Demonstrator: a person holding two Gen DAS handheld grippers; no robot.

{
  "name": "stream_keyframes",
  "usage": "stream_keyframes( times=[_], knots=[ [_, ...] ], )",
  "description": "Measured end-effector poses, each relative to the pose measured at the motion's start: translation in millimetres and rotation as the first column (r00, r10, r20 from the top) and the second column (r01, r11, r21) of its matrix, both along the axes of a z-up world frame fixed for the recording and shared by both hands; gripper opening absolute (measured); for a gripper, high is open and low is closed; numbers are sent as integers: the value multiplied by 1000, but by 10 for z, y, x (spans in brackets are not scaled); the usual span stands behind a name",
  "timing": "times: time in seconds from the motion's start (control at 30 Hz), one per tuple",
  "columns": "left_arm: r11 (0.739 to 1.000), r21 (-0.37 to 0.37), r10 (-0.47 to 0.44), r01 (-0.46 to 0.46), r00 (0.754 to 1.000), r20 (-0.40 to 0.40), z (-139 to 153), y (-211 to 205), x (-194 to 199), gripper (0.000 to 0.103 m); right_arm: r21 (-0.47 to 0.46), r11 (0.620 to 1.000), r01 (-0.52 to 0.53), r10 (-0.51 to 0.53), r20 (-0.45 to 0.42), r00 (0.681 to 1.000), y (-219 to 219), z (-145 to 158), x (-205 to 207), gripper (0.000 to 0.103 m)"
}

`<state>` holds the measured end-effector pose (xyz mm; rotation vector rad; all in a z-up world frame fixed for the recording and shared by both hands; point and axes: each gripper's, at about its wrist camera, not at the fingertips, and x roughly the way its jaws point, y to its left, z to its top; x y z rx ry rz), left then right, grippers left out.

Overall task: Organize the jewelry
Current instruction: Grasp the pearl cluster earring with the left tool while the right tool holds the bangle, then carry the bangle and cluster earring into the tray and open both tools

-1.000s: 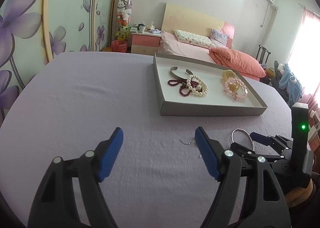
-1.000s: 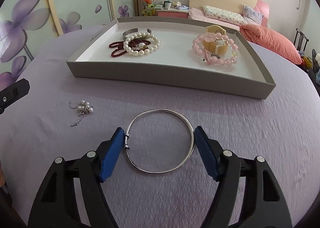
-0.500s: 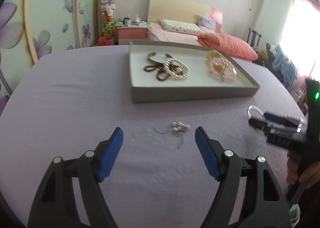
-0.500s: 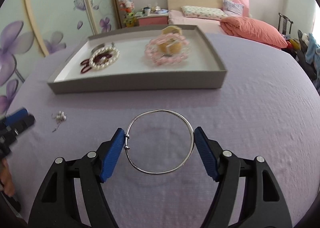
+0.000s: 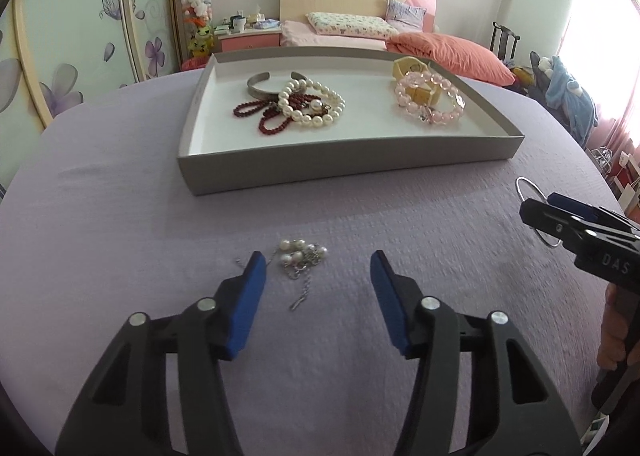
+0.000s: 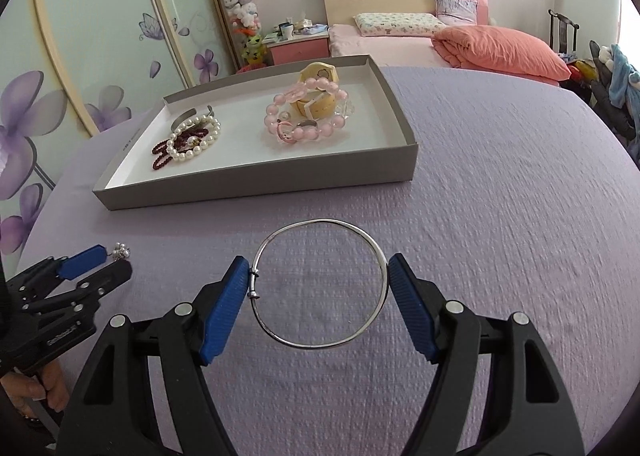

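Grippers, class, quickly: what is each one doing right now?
Left gripper: open, holding nothing, around the pearl earrings.
Right gripper: shut on the silver bangle.

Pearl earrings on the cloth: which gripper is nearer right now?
Left. The left gripper is open with the pearl earrings just ahead between its fingers. The right gripper is off to their right, clamped on the silver bangle.

Both grippers, left and right, are built of black plastic, tipped with ribbed blue pads and fastened by silver screws; bare skin is seen behind.
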<state>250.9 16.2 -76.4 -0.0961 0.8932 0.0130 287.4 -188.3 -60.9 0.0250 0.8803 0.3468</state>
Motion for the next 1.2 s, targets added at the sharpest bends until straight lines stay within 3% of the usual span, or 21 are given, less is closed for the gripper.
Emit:
stream_keyframes(
  times=[0.23,0.33,0.73,1.2],
  knots=[
    [1000,21,4,-4,1000,-4,-13,-42,76,36,14,1000,-5,5,-5,1000,-18,-4,10,72],
    [999,35,5,-5,1000,-6,-16,-53,79,16,15,1000,-8,8,-3,1000,-1,-8,10,72],
    [1000,-8,-19,20,1000,22,43,-29,-54,12,18,1000,-17,17,17,1000,28,56,-50,72],
    [998,-52,-17,28,977,213,797,93,-211,12,44,999,-22,18,85,996,2,326,-88,72]
  ],
)
